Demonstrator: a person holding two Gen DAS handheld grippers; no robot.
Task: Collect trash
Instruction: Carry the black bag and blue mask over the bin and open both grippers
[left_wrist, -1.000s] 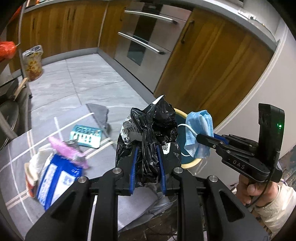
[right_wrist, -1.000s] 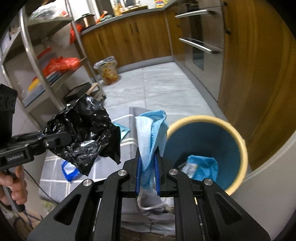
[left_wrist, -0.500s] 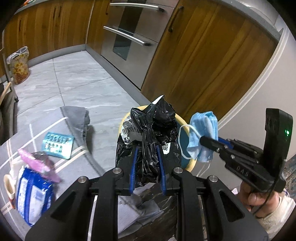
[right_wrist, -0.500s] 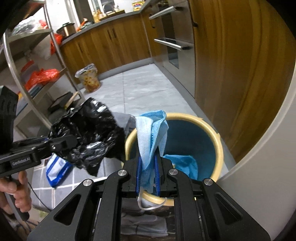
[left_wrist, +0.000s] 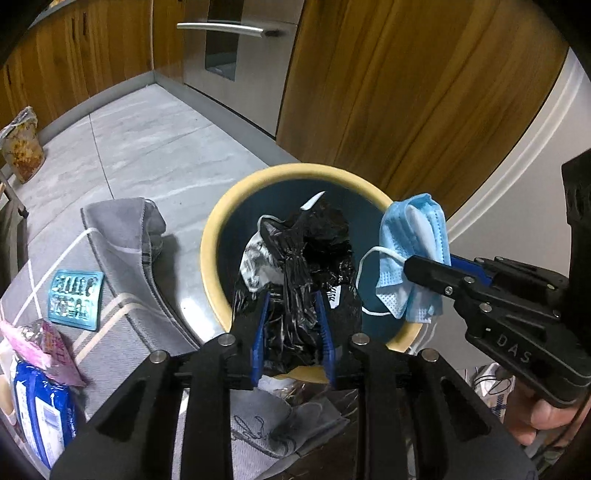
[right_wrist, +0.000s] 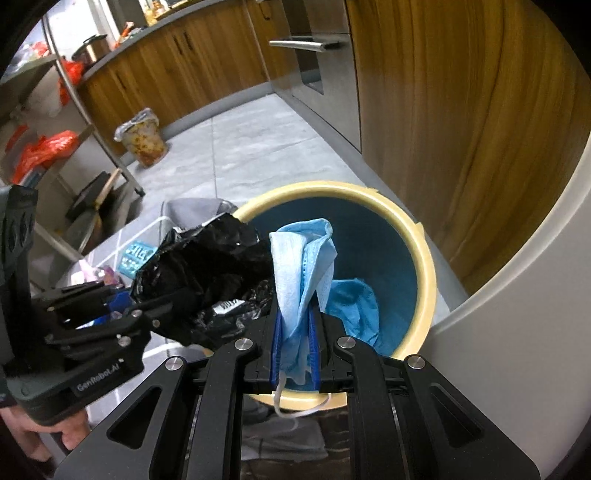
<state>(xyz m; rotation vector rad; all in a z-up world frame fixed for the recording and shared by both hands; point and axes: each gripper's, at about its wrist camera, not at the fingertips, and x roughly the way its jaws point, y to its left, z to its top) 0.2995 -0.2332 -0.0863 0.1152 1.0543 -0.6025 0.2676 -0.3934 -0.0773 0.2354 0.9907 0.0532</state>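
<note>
Over the bin, whose cream rim and dark blue inside fill the middle of the left wrist view, we hold both pieces of trash. Our left gripper has the crumpled black plastic bag between its blue pads; its jaws have just been easing apart a little, yet the bag sits pinched between them, hanging above the bin's mouth. At 3 o'clock from the bag, our right gripper stands nearly closed, clamped on the folded blue face mask, ear loop dangling below the fingers at 6 o'clock. Inside the bin, at 4 o'clock in the right wrist view, lies a blue cloth-like scrap. On the striped grey mat at 9 o'clock we note a teal blister pack.
</note>
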